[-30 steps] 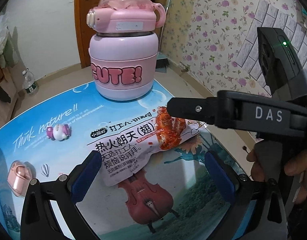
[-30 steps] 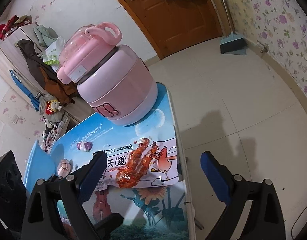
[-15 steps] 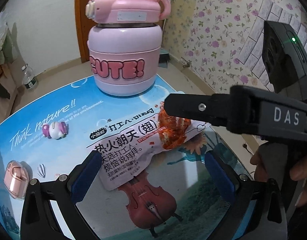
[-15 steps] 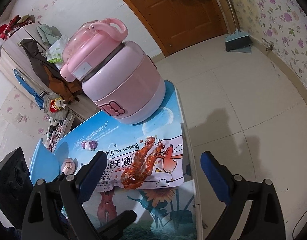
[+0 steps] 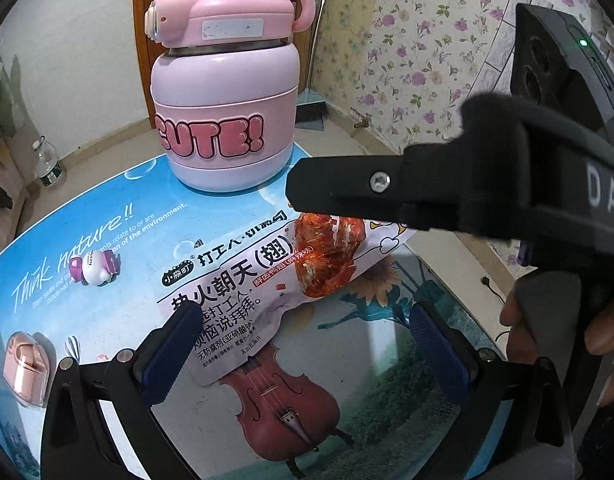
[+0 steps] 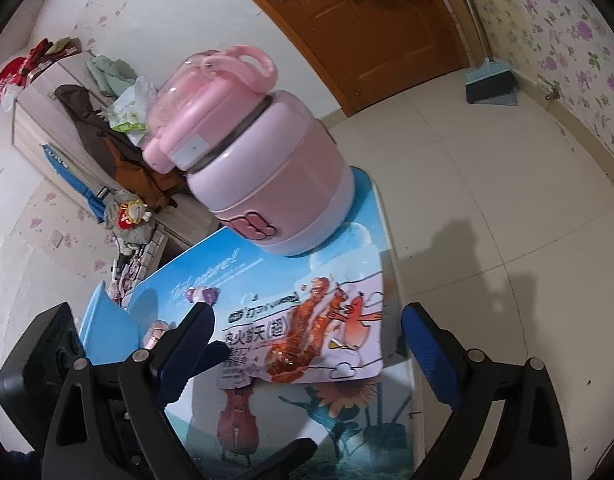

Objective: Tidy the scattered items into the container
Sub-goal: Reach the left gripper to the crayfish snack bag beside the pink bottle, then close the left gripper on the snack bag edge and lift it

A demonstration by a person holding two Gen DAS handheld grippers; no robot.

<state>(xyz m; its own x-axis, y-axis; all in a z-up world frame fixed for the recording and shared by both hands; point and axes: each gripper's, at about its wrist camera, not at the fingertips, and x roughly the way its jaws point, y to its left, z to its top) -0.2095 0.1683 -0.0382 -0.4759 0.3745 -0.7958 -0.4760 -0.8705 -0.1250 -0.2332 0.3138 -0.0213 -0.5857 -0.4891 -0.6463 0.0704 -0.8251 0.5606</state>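
A white snack packet [image 5: 243, 280] with red chicken-wing art lies flat on the picture-printed table [image 5: 87, 208]. My left gripper [image 5: 307, 352] is open just above the packet's near end, and its left pad [image 5: 175, 352] overlaps the packet's edge. The right gripper's black finger [image 5: 367, 188] hangs over the packet's far right end. From the right wrist, the packet [image 6: 327, 332] lies between the fingers of my open right gripper [image 6: 311, 348]. A pink "CUTE!" lidded pot [image 5: 223, 120] stands behind it. A small toy figure [image 5: 93, 268] and a pink earbud case [image 5: 25, 368] lie to the left.
The pot [image 6: 267, 176] stands at the table's far corner. The table edge [image 6: 399, 280] runs just right of the packet, with tiled floor beyond. A light blue plastic piece [image 6: 107, 320] sits at the table's left side. A hand [image 5: 547, 320] holds the right gripper.
Both grippers have moved in toward the packet. The right gripper's finger now looms larger and nearer over the packet's far end.
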